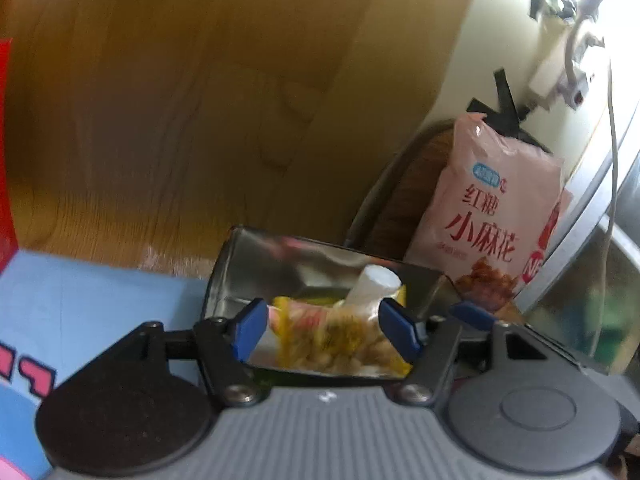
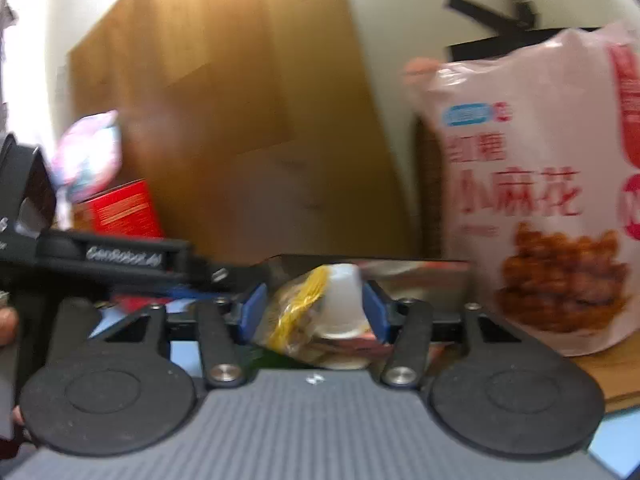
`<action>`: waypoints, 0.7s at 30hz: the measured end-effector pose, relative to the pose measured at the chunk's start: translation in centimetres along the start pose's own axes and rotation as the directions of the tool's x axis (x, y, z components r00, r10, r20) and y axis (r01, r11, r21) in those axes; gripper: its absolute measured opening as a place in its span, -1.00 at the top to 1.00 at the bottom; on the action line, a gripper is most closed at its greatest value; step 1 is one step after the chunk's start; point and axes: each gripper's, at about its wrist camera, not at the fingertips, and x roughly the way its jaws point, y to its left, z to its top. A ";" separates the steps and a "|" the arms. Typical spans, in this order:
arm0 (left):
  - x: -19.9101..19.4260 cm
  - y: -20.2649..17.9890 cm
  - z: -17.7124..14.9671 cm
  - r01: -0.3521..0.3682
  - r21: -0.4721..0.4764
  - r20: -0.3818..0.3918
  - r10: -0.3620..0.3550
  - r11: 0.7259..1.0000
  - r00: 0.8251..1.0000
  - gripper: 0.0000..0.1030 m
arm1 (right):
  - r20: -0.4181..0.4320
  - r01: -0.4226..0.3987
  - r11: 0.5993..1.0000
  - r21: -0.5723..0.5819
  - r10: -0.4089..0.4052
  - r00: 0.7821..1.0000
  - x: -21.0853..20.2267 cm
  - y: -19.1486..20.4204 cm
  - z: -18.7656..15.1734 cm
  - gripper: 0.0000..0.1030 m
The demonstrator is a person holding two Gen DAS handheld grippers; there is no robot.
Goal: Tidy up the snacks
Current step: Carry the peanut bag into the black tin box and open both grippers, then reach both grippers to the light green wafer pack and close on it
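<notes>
An open foil-lined snack bag [image 1: 240, 268] holds small wrapped snacks [image 1: 340, 336] and a white jelly cup [image 1: 376, 284]. My left gripper [image 1: 326, 330] hovers just over the bag's mouth with its blue fingers [image 1: 250, 326] spread around the snacks. In the right wrist view my right gripper [image 2: 314, 312] has its blue fingers [image 2: 376, 312] close on either side of the white cup [image 2: 342, 304] and a yellow-tied snack packet [image 2: 296, 312]. A pink snack bag with red Chinese lettering [image 1: 488, 216] stands upright to the right; it also shows in the right wrist view [image 2: 548, 196].
A wooden panel [image 1: 180, 92] rises behind. A red box [image 2: 120, 210] and a pink-white packet [image 2: 88, 152] sit at left. A light blue surface [image 1: 80, 308] lies under the bag. The left gripper's body [image 2: 100, 260] crosses the right wrist view. Cables hang at the far right [image 1: 608, 160].
</notes>
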 end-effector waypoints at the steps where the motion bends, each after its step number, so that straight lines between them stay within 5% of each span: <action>1: -0.5 0.2 -0.3 0.011 -0.010 0.010 -0.010 1.000 1.000 -0.23 | 0.019 0.004 1.000 0.015 -0.005 1.000 -0.6 -0.3 -0.1 -0.11; 5: -3.9 0.4 -1.7 0.022 -0.017 0.058 -0.021 1.000 0.998 -0.27 | 0.060 -0.020 0.997 0.077 0.016 0.998 -4.2 -1.1 -0.8 -0.11; 10: -9.8 0.2 -5.1 0.047 -0.005 0.086 -0.046 0.999 0.995 -0.35 | 0.014 -0.127 0.987 0.101 0.126 0.992 -8.8 0.2 -3.5 -0.22; 15: -14.1 1.1 -10.7 0.107 -0.043 -0.015 -0.108 0.993 0.994 -0.35 | -0.149 -0.280 0.948 0.152 0.302 0.942 -10.8 3.1 -7.7 -0.28; 21: -15.6 1.1 -16.5 0.181 -0.102 -0.136 -0.194 0.978 0.972 -0.35 | -0.266 -0.327 0.945 0.022 0.321 0.909 -13.0 8.3 -11.2 -0.38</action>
